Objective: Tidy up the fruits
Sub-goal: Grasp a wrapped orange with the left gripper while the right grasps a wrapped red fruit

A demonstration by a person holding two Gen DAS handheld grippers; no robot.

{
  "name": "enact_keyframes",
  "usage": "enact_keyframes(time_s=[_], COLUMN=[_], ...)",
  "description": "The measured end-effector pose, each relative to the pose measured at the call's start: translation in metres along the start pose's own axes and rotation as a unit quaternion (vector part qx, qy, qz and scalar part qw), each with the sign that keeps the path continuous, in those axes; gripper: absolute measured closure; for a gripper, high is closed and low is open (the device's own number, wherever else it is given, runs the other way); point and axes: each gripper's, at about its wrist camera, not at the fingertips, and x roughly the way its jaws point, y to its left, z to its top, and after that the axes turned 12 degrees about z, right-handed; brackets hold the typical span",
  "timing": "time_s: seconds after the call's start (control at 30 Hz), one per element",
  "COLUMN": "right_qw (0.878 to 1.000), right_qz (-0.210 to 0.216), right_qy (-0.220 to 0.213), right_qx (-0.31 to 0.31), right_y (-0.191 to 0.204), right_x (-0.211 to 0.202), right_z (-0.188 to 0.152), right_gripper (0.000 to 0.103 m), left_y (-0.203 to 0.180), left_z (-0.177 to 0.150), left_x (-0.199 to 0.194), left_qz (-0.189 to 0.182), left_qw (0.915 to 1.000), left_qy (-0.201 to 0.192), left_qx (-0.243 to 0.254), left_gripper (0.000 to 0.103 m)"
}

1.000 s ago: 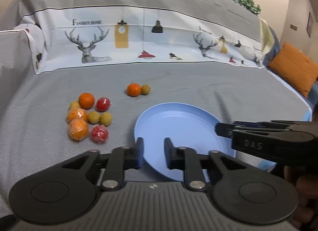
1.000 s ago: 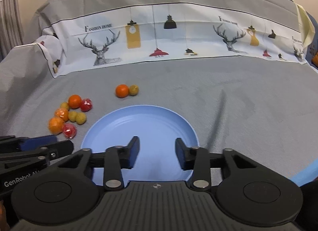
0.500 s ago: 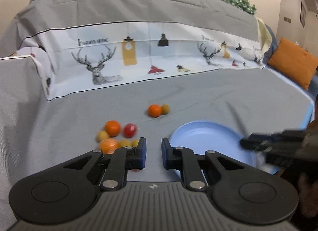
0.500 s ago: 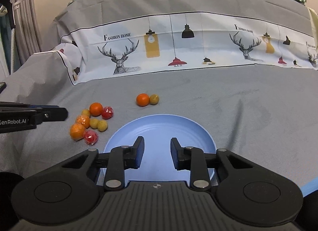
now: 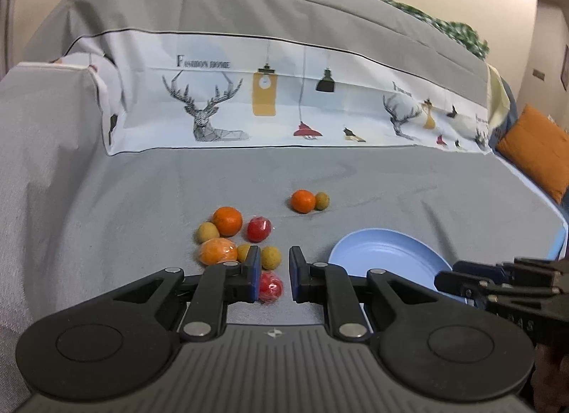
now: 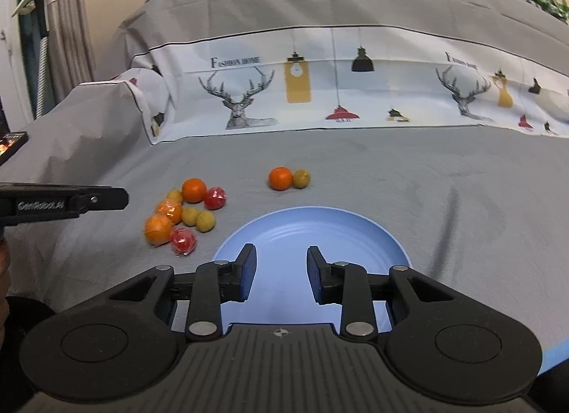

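Observation:
A cluster of several fruits lies on the grey cloth: oranges (image 5: 227, 221), red wrapped fruits (image 5: 259, 229) and small yellow-green ones (image 5: 270, 257). The cluster also shows in the right wrist view (image 6: 193, 190). A lone orange (image 5: 302, 201) and a small green fruit (image 5: 322, 200) sit apart behind it. An empty blue plate (image 6: 320, 231) lies to the right and shows in the left wrist view (image 5: 387, 253). My left gripper (image 5: 273, 276) is open and empty, hovering over a red fruit (image 5: 272, 286). My right gripper (image 6: 281, 272) is open and empty over the plate.
The cloth covers a sofa with a printed deer band (image 5: 284, 110) on the backrest. A covered armrest (image 5: 46, 121) rises at the left. An orange cushion (image 5: 537, 149) lies at the far right.
My left gripper has moved left from over the plate to over the fruit cluster and opened slightly wider. My right gripper has stayed over the plate and opened wider than half a second ago.

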Motion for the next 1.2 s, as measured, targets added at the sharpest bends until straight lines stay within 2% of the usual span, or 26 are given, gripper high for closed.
enact_keyframes(time_s=[0.27,0.47,0.7,0.87,0.93,0.97,1.03,1.1,1.2], right_qw=[1.000,0.998,0.995,0.993,0.992,0.992,0.993,0.993,0.992], right_qz=[0.016,0.027,0.063,0.069,0.068,0.065,0.060,0.053,0.052], right_qy=[-0.005,-0.015,0.008,0.020,0.031,0.036,0.047,0.053,0.059], right_qx=[-0.017,-0.062,-0.077,-0.092,-0.098,-0.099,-0.093,-0.089,-0.095], right_y=[0.010,0.030,0.051,0.063,0.066,0.067,0.067,0.066,0.068], right_x=[0.003,0.013,0.046,0.076,0.089,0.095,0.107,0.118,0.133], right_z=[0.002,0.005,0.011,0.014,0.015,0.015,0.015,0.015,0.014], right_gripper=[0.070,0.070,0.070,0.067,0.063,0.062,0.052,0.048,0.048], left_y=[0.015,0.030,0.057,0.064,0.062,0.061,0.061,0.061,0.064], left_z=[0.005,0.006,0.005,0.006,0.007,0.008,0.009,0.008,0.008], left_x=[0.009,0.024,0.040,0.049,0.054,0.057,0.064,0.069,0.080], left_qz=[0.012,0.007,-0.011,-0.014,-0.011,-0.010,-0.003,-0.001,0.001], left_qw=[0.9995,0.9975,0.9876,0.9832,0.9837,0.9838,0.9831,0.9820,0.9797], left_qy=[0.006,0.034,0.078,0.097,0.101,0.104,0.111,0.115,0.128], left_qx=[-0.029,-0.062,-0.136,-0.154,-0.148,-0.145,-0.145,-0.150,-0.155], left_gripper=[0.085,0.085,0.084,0.081,0.074,0.064,0.054,0.053,0.053])
